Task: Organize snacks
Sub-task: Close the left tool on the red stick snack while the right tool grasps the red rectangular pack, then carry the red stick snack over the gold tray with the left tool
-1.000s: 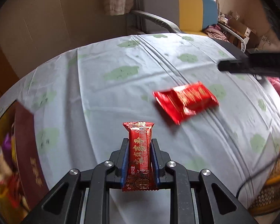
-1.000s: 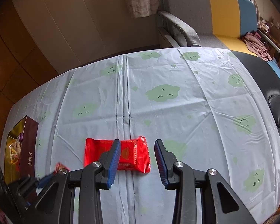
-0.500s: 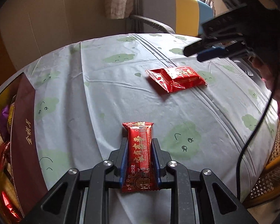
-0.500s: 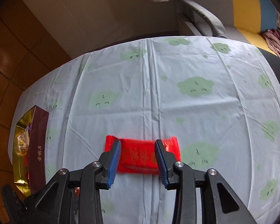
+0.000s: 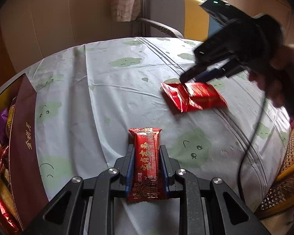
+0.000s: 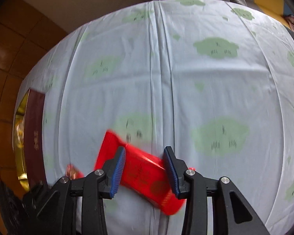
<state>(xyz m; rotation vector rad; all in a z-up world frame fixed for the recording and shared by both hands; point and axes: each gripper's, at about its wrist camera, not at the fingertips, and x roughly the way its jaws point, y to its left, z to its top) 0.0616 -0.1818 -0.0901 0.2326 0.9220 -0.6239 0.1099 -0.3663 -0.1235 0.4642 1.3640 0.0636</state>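
The left gripper (image 5: 147,156) pinches a narrow red snack bar (image 5: 146,162) upright between its pads, above the cloth-covered table (image 5: 111,101). At two o'clock from it, the right gripper (image 6: 145,154) straddles a flat red packet (image 6: 139,168) lying on the cloth, jaws opening, pads not clearly pressing it. The maroon snack box (image 5: 21,148) sits at nine o'clock, at the table's edge.

Box (image 5: 23,148) at table's (image 5: 111,101) left edge; flat packet (image 5: 194,97) lying mid-table, seemingly between right gripper's (image 6: 145,152) opening jaws
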